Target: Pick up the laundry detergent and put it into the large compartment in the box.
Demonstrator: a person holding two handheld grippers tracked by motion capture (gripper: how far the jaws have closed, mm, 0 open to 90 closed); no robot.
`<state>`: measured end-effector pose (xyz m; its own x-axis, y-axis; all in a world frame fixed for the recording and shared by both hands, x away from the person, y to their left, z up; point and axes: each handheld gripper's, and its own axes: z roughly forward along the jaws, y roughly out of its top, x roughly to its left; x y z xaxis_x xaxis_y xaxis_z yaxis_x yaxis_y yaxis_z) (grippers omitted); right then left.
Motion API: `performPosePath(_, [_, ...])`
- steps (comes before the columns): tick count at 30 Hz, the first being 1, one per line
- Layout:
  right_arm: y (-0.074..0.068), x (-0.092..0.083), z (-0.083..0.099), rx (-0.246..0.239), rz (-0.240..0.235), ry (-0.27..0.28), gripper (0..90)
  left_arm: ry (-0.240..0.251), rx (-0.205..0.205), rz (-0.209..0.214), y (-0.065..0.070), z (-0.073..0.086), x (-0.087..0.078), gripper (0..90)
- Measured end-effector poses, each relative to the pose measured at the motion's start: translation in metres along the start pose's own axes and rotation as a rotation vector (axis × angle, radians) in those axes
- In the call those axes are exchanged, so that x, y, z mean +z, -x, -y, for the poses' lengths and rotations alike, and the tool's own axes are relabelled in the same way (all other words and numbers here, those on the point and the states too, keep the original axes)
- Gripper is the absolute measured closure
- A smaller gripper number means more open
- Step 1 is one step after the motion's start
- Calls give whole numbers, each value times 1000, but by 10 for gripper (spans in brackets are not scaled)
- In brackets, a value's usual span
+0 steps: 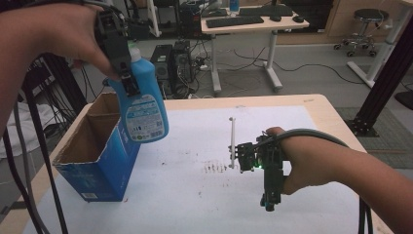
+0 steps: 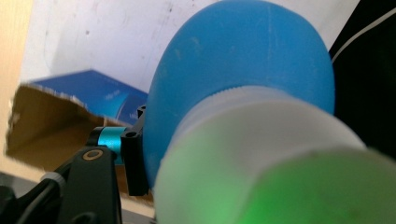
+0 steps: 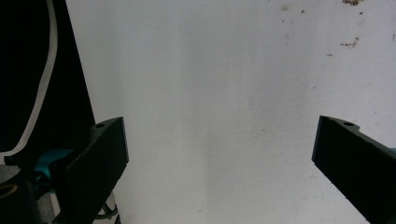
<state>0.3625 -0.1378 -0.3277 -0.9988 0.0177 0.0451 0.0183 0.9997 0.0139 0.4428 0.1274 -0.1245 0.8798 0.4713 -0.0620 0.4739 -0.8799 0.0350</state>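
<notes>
A blue bottle (image 1: 144, 109) with a white cap hangs tilted above the right rim of an open cardboard box (image 1: 97, 163) with blue sides. My left gripper (image 1: 127, 80), held high at the upper left, is shut on the bottle's upper part. In the left gripper view the bottle (image 2: 243, 60) and its cap (image 2: 261, 140) loom close, one black finger (image 2: 133, 161) presses its side, and the box (image 2: 46, 123) lies below. My right gripper (image 1: 253, 176) hovers low over the white table cover (image 1: 185, 204). Its jaws stand wide open over bare cover (image 3: 219, 149).
A thin white stick (image 1: 233, 139) lies just left of the right gripper, with brown smears (image 1: 215, 168) beside it. The box stands at the table's left edge. Behind the table are a desk with keyboards (image 1: 234, 20), a computer tower (image 1: 175, 63) and a stool (image 1: 367, 24).
</notes>
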Motion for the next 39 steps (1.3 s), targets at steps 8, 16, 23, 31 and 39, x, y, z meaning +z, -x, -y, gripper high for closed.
performPosePath(8, [0, -1, -2, -14, 4, -2, 26, 33, -155, -2, -7, 28, -22, 369])
performPosePath(16, [-1, -1, -7, -18, 2, -3, 26, 50, -344, -26, -20, 63, -32, 369])
performPosePath(23, [0, -1, -12, -29, 2, -4, 27, 80, -527, -66, -29, 86, -40, 369])
performPosePath(31, [0, 0, -14, -35, 2, -6, 27, 79, -720, -89, -36, 105, -39, 369])
performPosePath(39, [0, 1, -14, -35, 5, -12, 27, 74, -840, -115, -40, 116, -31, 369])
